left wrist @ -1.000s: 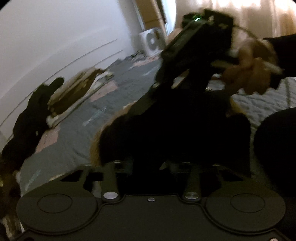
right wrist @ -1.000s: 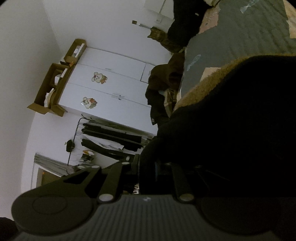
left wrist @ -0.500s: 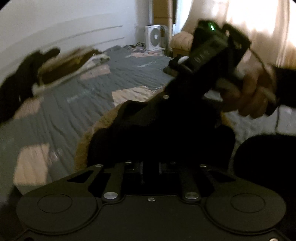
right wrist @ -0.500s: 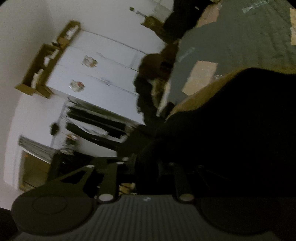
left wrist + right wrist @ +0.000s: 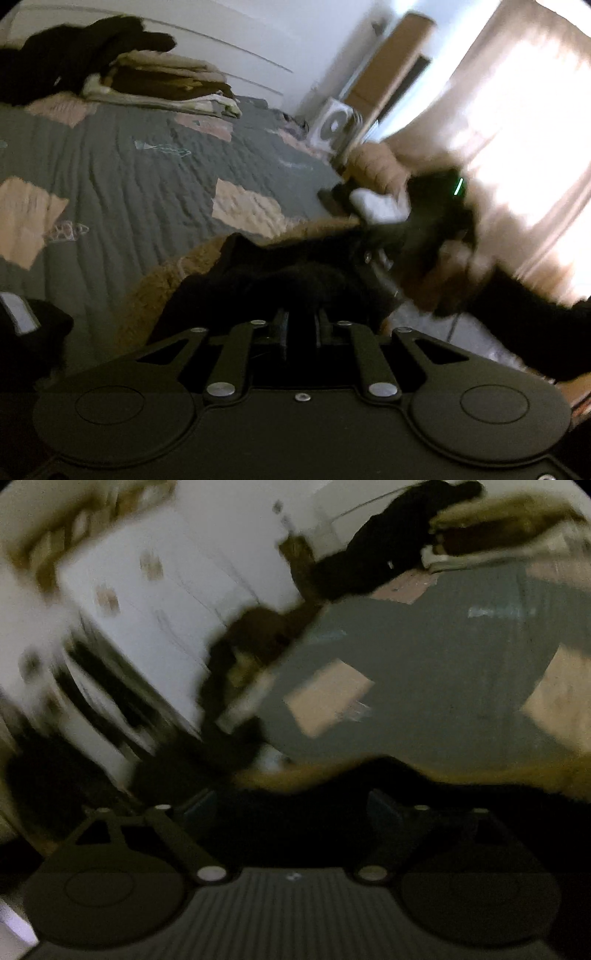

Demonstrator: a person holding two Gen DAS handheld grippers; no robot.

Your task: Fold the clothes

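A black garment [image 5: 280,280] with a tan fleecy lining [image 5: 155,291] lies bunched on the bed right in front of both grippers. My left gripper [image 5: 299,325] is shut on its black fabric, fingers close together. In the left wrist view the right gripper [image 5: 436,221] shows blurred at the right, held by a hand [image 5: 443,284] in a black sleeve. Seen from its own camera, the right gripper [image 5: 291,801] stands open with its fingers wide apart, and the dark garment [image 5: 332,786] lies across the gap between them.
The bed has a grey quilted cover [image 5: 129,177] with pink patches. A stack of folded clothes [image 5: 166,81] and a black clothing pile [image 5: 74,48] sit at its far side. A white fan [image 5: 334,125], a bright curtain [image 5: 517,129] and a white wardrobe [image 5: 166,602] stand around.
The right gripper's fingers have spread from shut to open. It has dropped lower towards the bed in the left wrist view. Both cameras have swung, and the left stays shut on the garment.
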